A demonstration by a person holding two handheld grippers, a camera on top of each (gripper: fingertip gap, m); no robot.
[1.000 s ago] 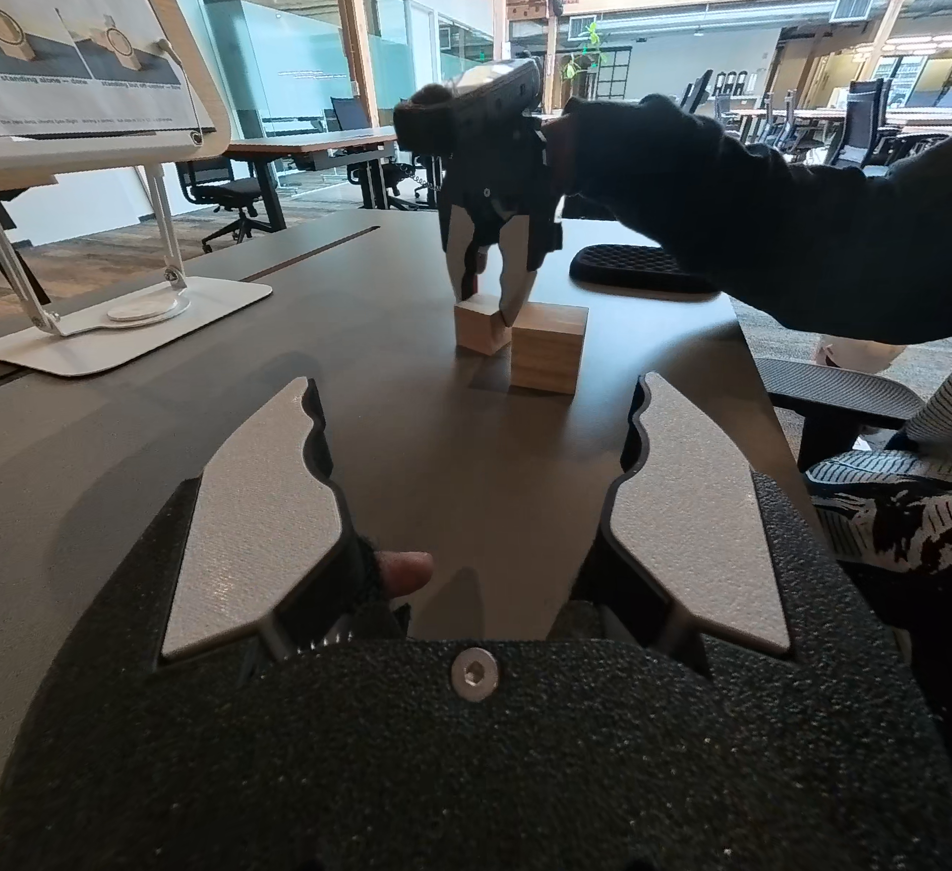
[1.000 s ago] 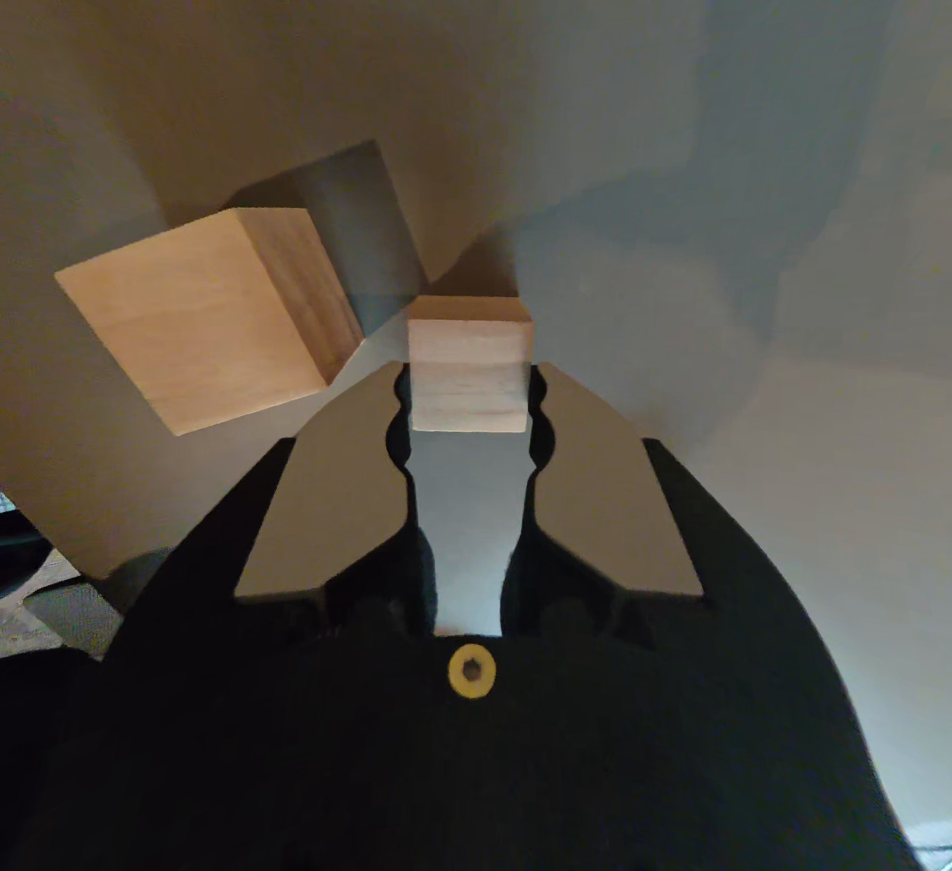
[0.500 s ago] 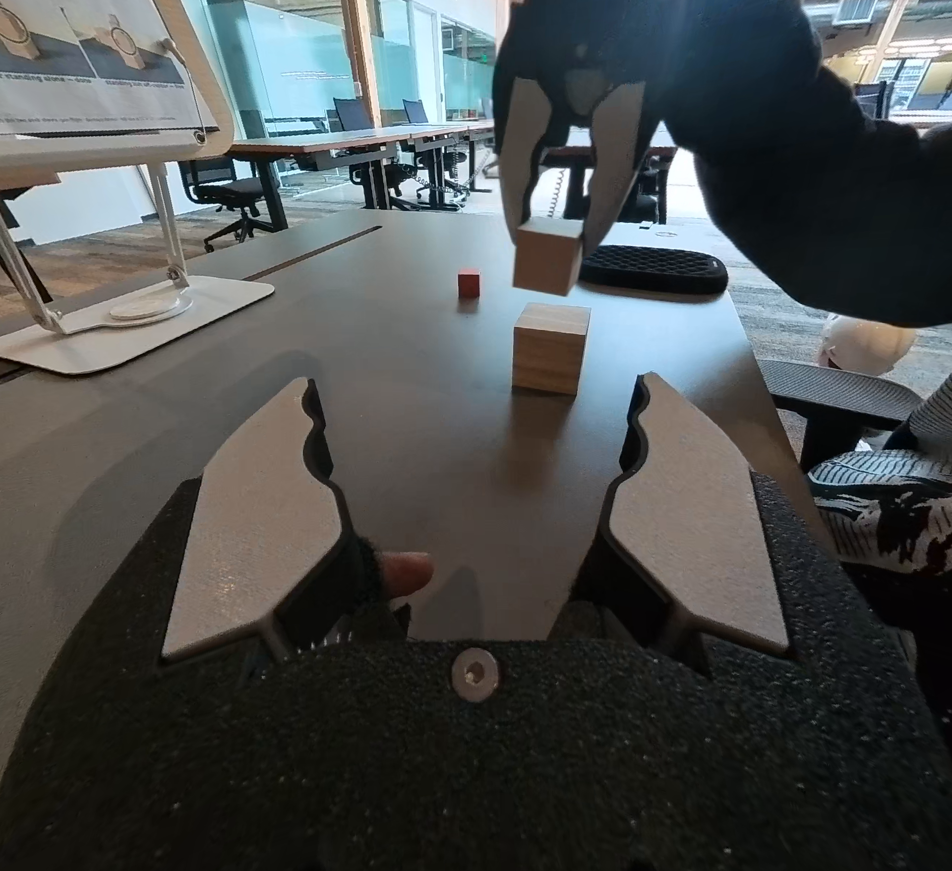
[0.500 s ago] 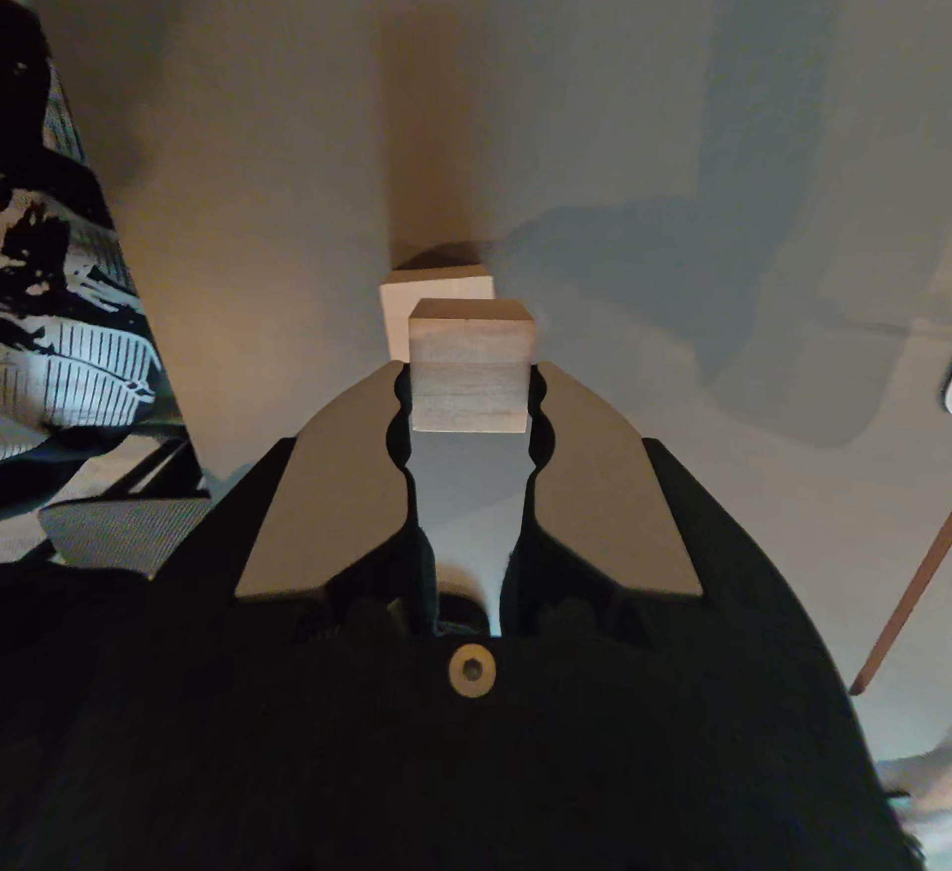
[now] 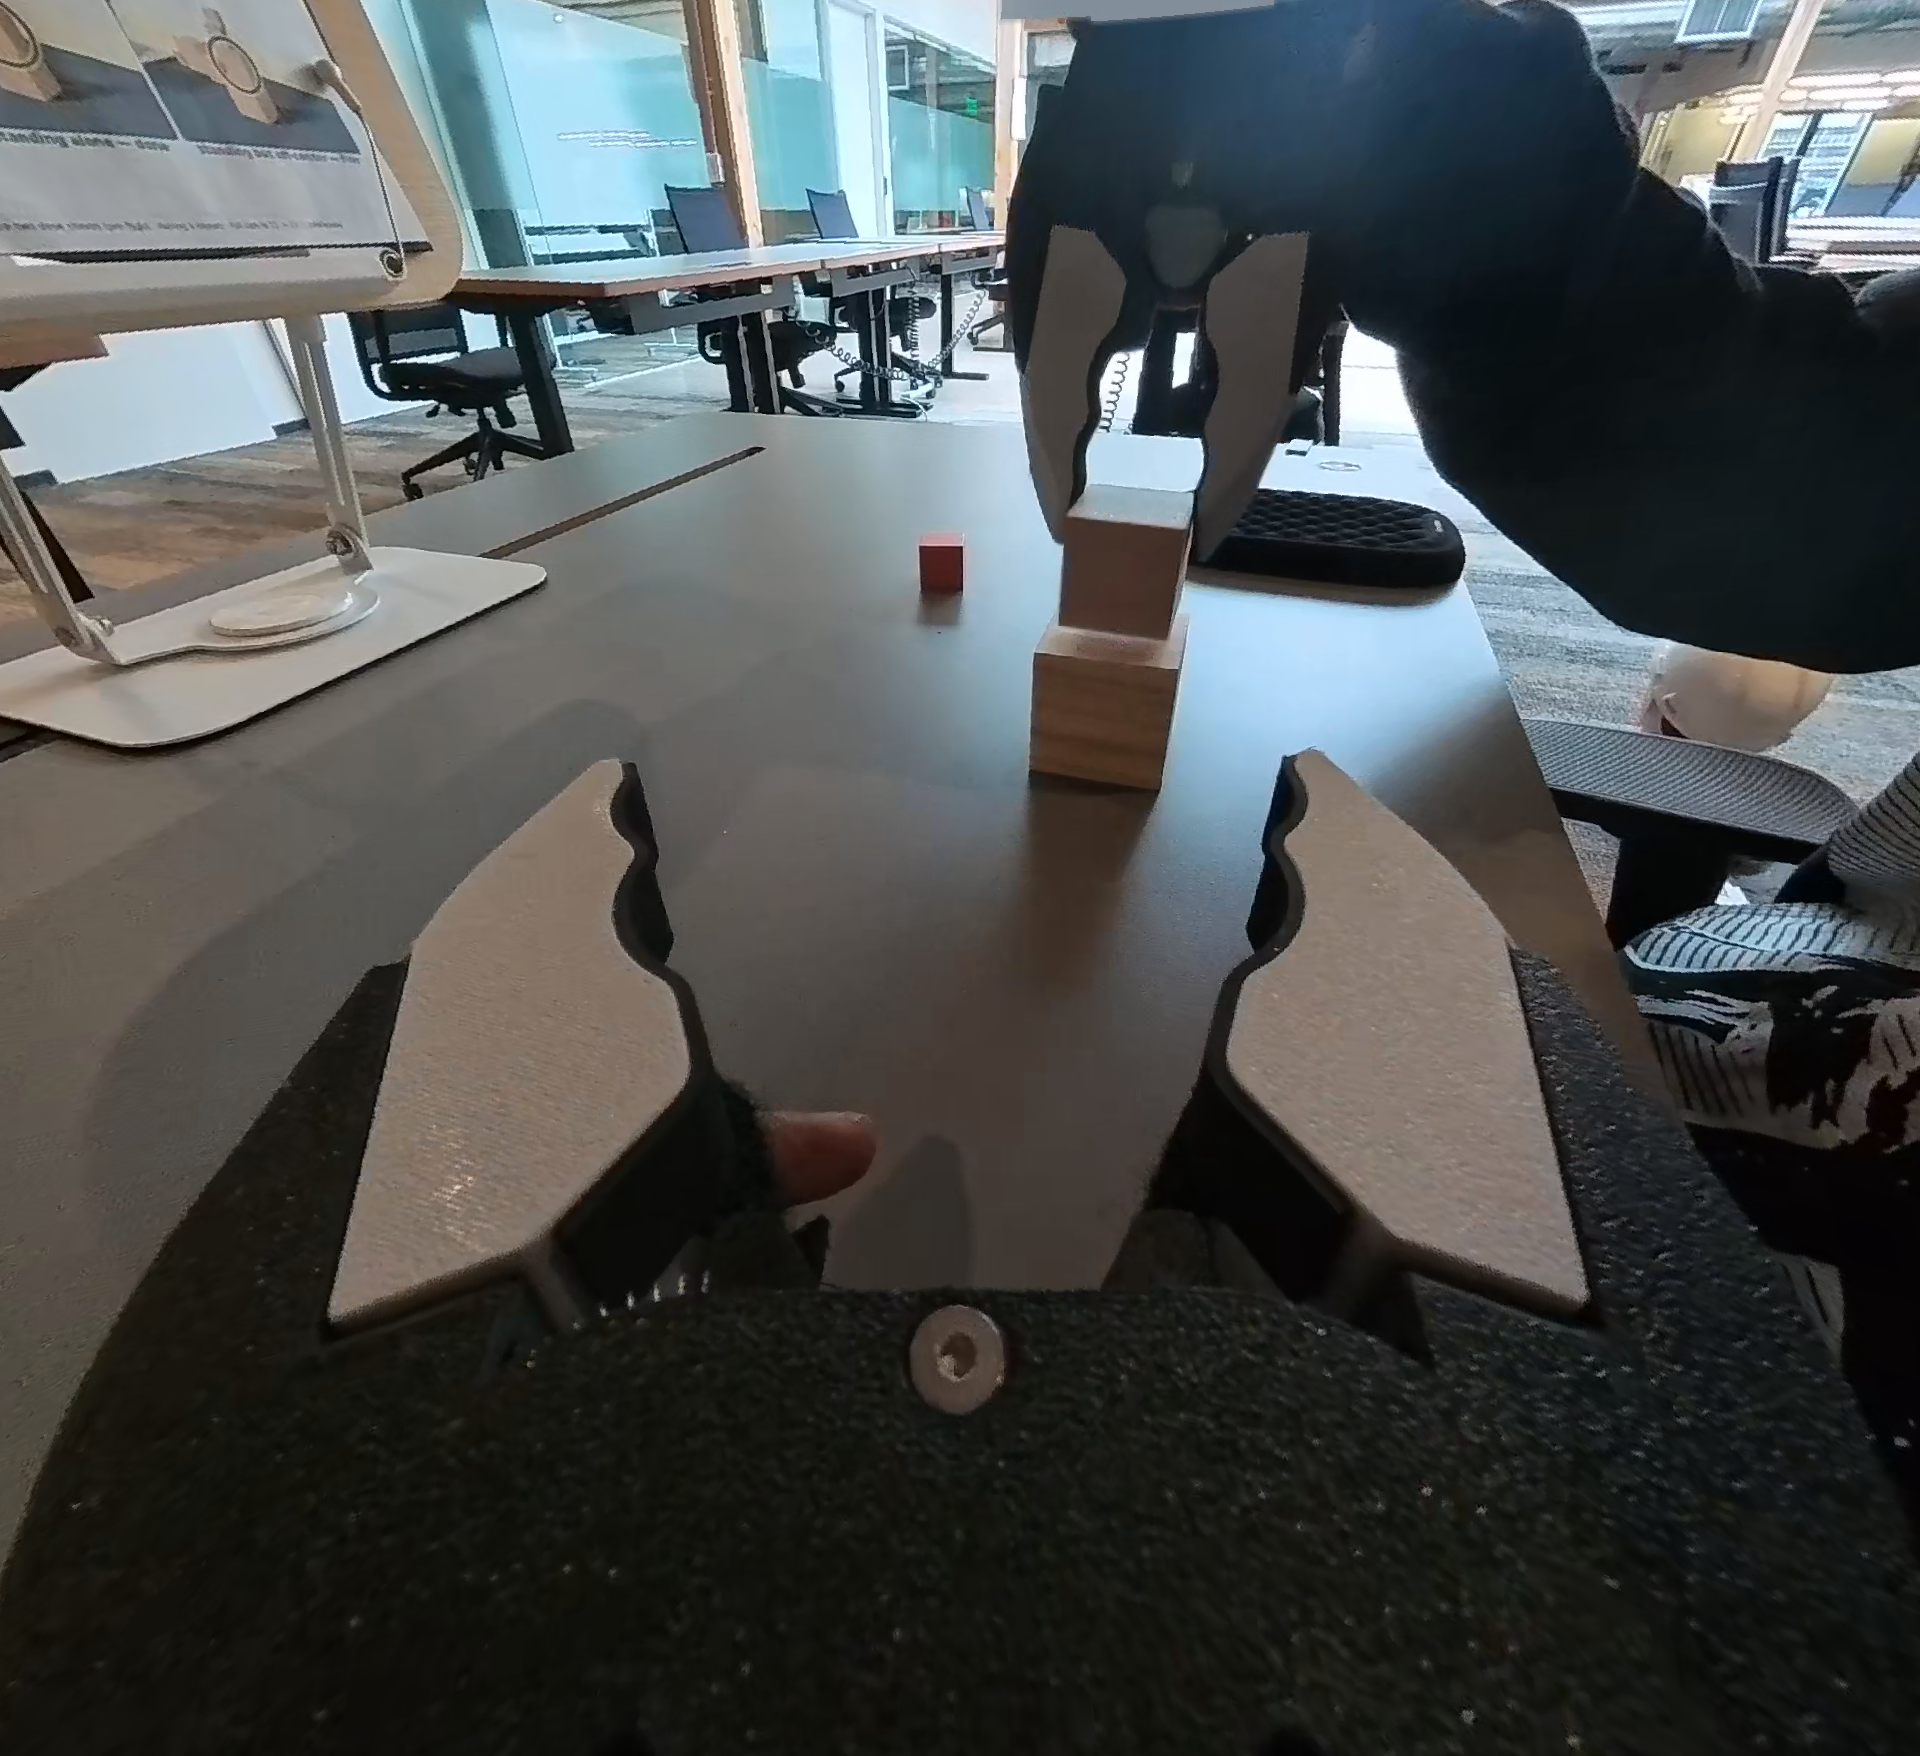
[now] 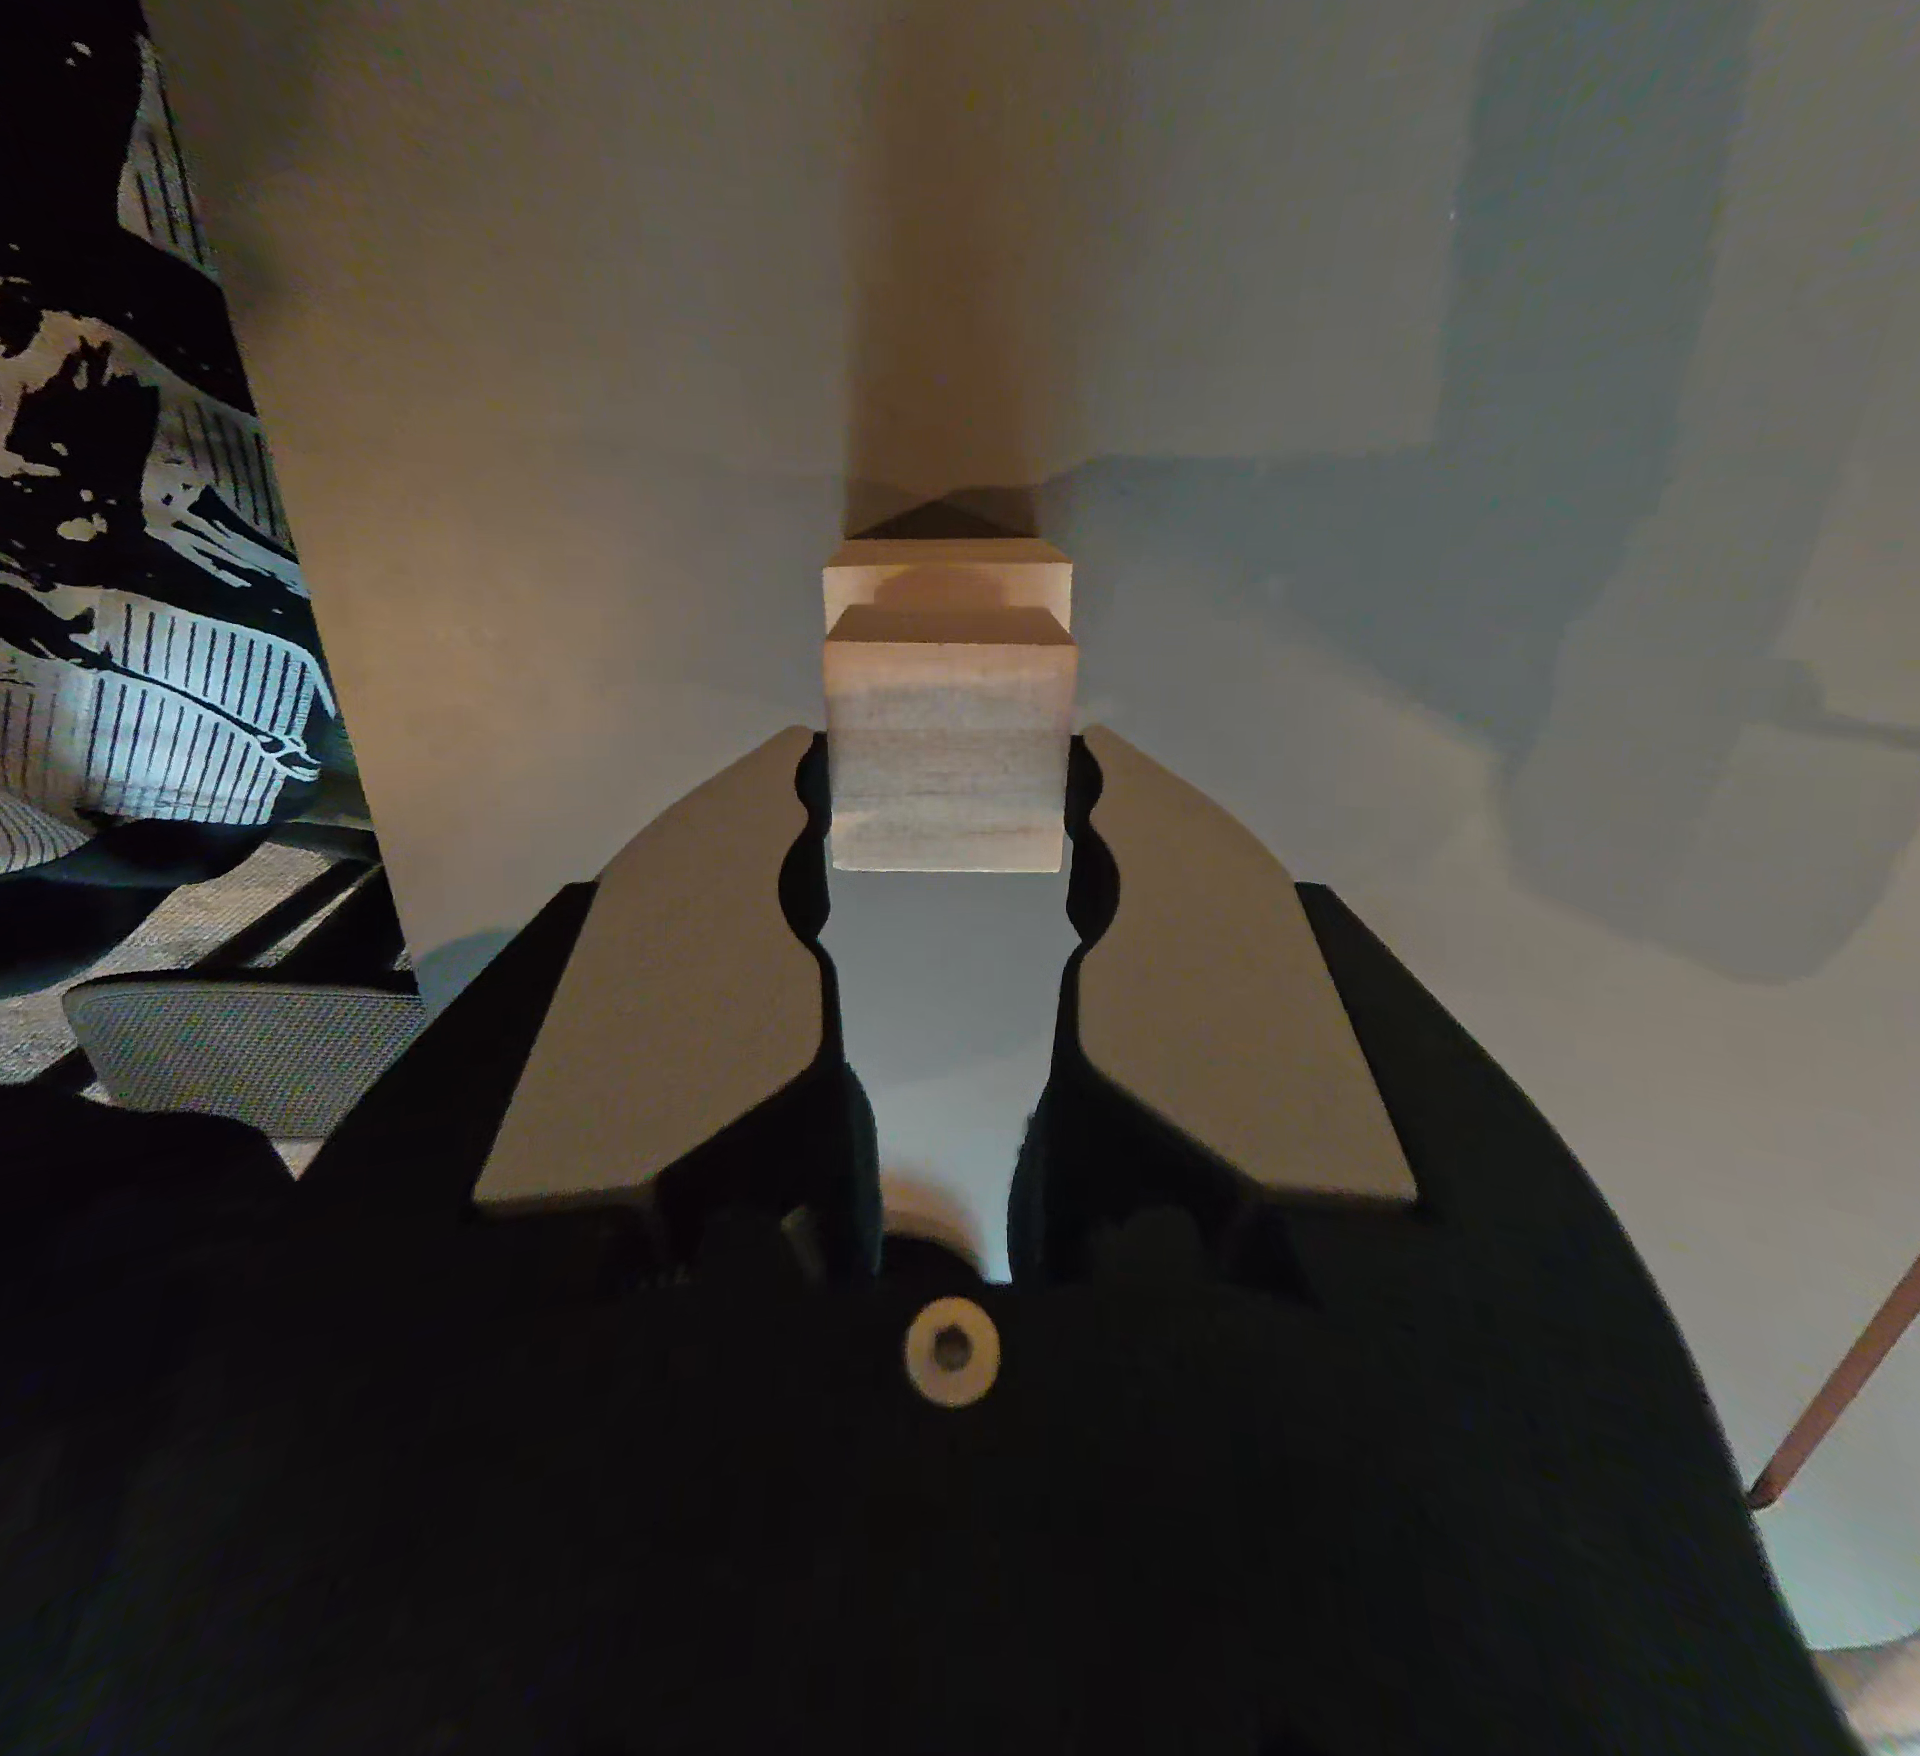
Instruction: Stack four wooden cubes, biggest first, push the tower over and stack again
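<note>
step 2: right gripper (image 6: 948, 802) clamps the smaller cube (image 6: 948, 761) over the big cube (image 5: 1107, 704); left gripper (image 5: 961, 958) wide, empty. next: release squarely; red cube (image 5: 941, 561) at 11 o'clock.

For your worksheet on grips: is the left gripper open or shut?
Open: the left gripper has its fingers spread wide, nothing between them.

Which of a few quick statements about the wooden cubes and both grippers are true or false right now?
1. The right gripper grips the smaller pale wooden cube. True.
2. The left gripper holds a cube. False: it is open and empty.
3. The held cube is over the larger pale wooden cube. True.
4. The small red cube tops the stack. False: it sits alone on the dark grey table.
</note>
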